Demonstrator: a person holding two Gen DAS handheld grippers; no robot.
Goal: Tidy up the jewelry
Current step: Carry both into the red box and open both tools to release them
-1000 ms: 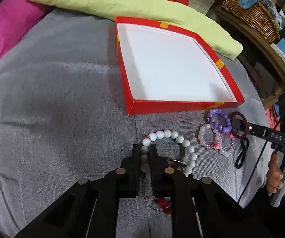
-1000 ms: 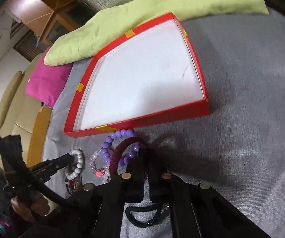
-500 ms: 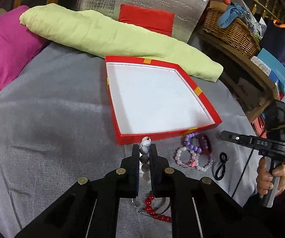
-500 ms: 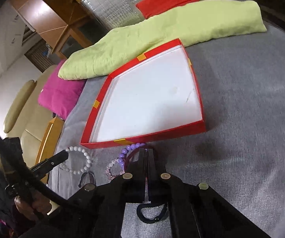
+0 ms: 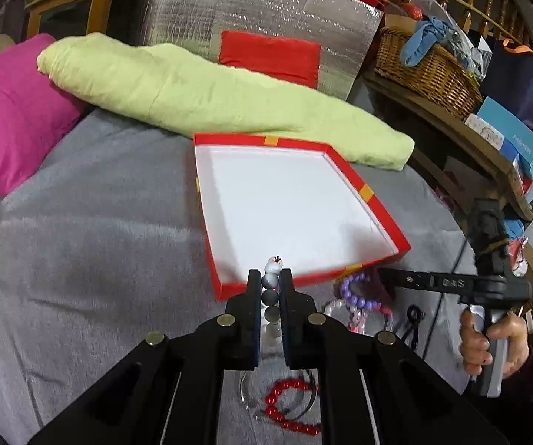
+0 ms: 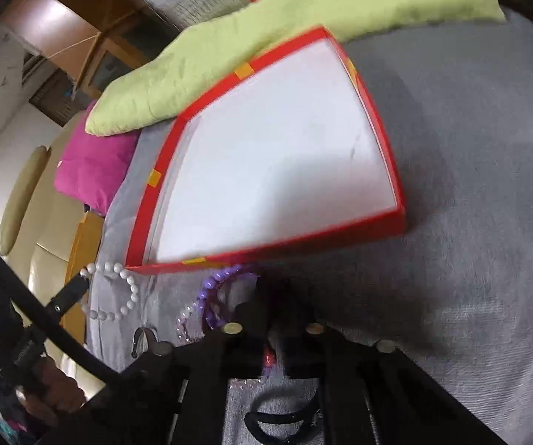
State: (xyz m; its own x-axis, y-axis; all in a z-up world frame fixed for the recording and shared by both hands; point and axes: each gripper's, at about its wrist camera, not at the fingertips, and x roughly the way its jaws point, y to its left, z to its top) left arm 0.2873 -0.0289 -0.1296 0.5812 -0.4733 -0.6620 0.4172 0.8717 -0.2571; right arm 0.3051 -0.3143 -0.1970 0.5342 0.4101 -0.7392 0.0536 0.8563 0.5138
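left gripper (image 5: pixel 269 289): clamped on the white bead bracelet (image 5: pixel 271 293), held off the grey cloth (image 5: pixel 99 259) near the box's front wall
right gripper (image 6: pixel 271 296): jaws together, low over the purple bracelet (image 6: pixel 214 289); whether it grips anything is unclear
red box (image 5: pixel 385 218): open, white inside
red bead bracelet (image 5: pixel 288 408): on the cloth below the left gripper

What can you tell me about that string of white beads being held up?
The white bead bracelet is a loop of round, glossy, pearl-like beads with a tiny red knot at one bead. The left gripper is shut on it, a column of beads pinched between its fingers. In the right wrist view the rest of the loop hangs open from the tips, near the red box corner.
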